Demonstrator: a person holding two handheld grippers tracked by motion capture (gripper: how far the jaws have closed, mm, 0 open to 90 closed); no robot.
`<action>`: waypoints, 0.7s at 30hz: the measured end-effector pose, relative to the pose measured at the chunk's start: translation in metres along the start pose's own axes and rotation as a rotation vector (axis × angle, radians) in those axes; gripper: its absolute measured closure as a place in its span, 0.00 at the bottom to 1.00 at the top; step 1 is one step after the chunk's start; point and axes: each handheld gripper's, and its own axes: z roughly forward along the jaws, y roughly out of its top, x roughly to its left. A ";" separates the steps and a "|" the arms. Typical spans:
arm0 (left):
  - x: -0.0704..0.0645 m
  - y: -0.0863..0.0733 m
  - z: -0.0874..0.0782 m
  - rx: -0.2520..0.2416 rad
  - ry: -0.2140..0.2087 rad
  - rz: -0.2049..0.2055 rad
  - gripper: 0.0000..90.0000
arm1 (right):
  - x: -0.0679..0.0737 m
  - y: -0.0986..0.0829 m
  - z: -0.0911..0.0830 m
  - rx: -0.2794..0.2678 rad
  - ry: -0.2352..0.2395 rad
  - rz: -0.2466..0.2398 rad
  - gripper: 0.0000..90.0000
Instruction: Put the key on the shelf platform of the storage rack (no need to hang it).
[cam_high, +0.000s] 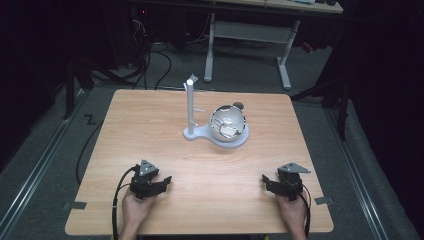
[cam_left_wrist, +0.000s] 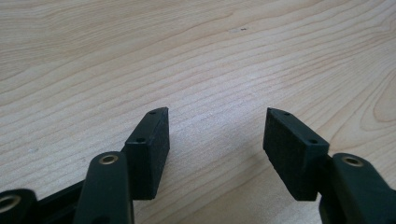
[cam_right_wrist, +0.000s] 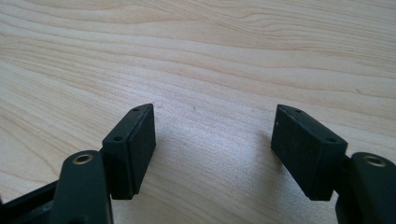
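Observation:
A shiny silver ball (cam_high: 227, 124) rests on a white stand base (cam_high: 200, 134) with an upright white post (cam_high: 190, 104), at the middle of the wooden table (cam_high: 150, 115). My left gripper (cam_high: 162, 182) lies low near the front left, held by a hand, jaws open and empty. In the left gripper view its gripper (cam_left_wrist: 217, 126) hovers over bare wood. My right gripper (cam_high: 266, 181) sits near the front right, also open and empty; the right gripper view has its gripper (cam_right_wrist: 215, 123) over bare wood.
A small dark round object (cam_high: 238, 105) lies just behind the ball. Beyond the table stands a white-legged desk (cam_high: 250, 30) with cables (cam_high: 160, 55) on the floor. Metal rails (cam_high: 40, 165) run along both sides of the table.

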 end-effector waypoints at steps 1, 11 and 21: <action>0.000 -0.001 0.000 -0.004 0.001 0.004 0.46 | 0.000 0.000 0.000 0.000 0.000 0.000 0.34; -0.006 -0.009 0.000 -0.011 0.012 0.086 0.42 | 0.000 0.000 0.000 0.001 -0.001 0.003 0.34; -0.006 -0.009 0.001 -0.009 0.019 0.084 0.38 | 0.000 0.000 0.000 0.000 -0.001 0.003 0.34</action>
